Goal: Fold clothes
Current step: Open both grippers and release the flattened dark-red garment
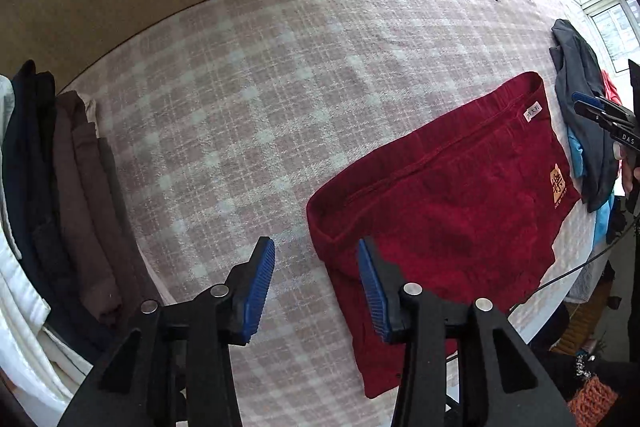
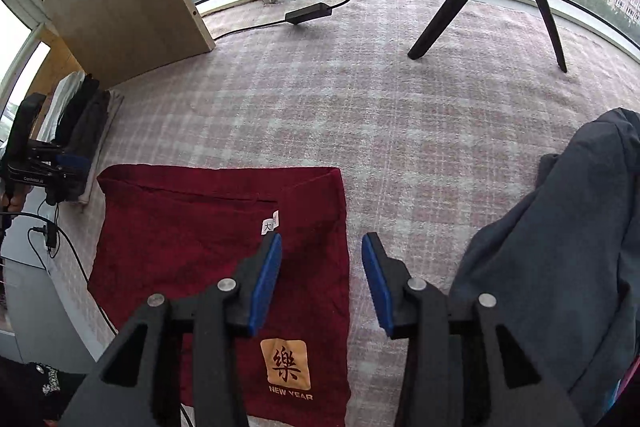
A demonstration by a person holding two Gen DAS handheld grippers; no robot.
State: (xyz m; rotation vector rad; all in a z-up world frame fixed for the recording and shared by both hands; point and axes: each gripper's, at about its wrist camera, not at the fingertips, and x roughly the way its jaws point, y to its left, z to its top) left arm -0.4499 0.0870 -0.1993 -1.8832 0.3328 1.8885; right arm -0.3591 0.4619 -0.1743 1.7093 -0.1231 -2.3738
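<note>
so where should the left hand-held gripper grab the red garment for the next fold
Probably the near-left corner of the red garment, which lies flat on the plaid blanket. That edge sits just ahead of the open left hand-held gripper, so come in low from the garment's left side and pinch the hem. The right hand-held gripper, also open, could take the edge by the printed patch.

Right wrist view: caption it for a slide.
Open right gripper above the folded red garment on a checked blanket.
</note>
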